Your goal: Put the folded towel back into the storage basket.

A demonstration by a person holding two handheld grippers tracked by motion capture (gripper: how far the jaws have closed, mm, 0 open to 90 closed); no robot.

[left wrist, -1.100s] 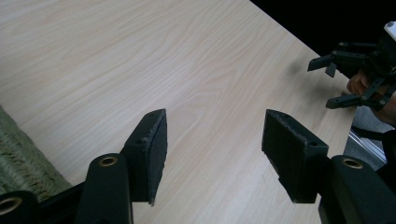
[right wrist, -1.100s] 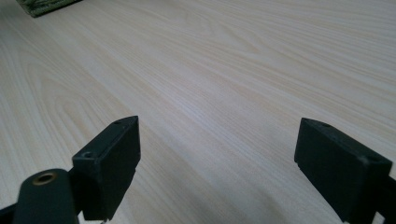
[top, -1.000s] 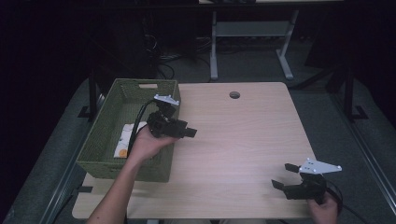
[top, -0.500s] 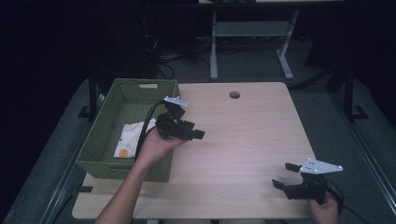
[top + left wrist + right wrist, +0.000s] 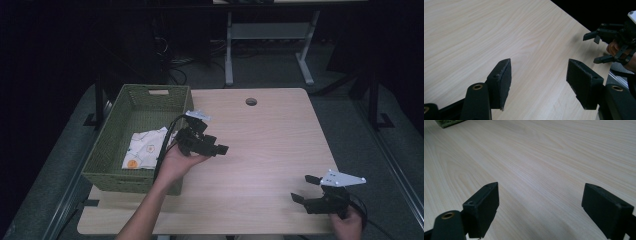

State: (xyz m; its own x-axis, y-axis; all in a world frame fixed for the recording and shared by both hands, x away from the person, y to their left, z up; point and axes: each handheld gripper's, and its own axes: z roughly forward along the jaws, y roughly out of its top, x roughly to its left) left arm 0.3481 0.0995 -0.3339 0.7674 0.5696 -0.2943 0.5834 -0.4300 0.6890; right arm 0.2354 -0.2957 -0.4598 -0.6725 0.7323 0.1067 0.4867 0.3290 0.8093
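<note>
No writing is readable on the cloth (image 5: pixel 145 147) in the basket (image 5: pixel 107 150). The left gripper (image 5: pixel 220 148), its jaws just opening, and the right gripper (image 5: pixel 302 189) both gape empty over the worktop (image 5: pixel 270 135).

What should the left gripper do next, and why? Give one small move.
Probably draw the left gripper clear of the green basket and rest it on the table. The patterned cloth lies inside the basket, and the left gripper's jaws, which have just been opening, stand apart with nothing between them. The right gripper sits open near the table's front edge.

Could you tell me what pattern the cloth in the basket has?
White cloth with small orange and yellow motifs; high view.
</note>
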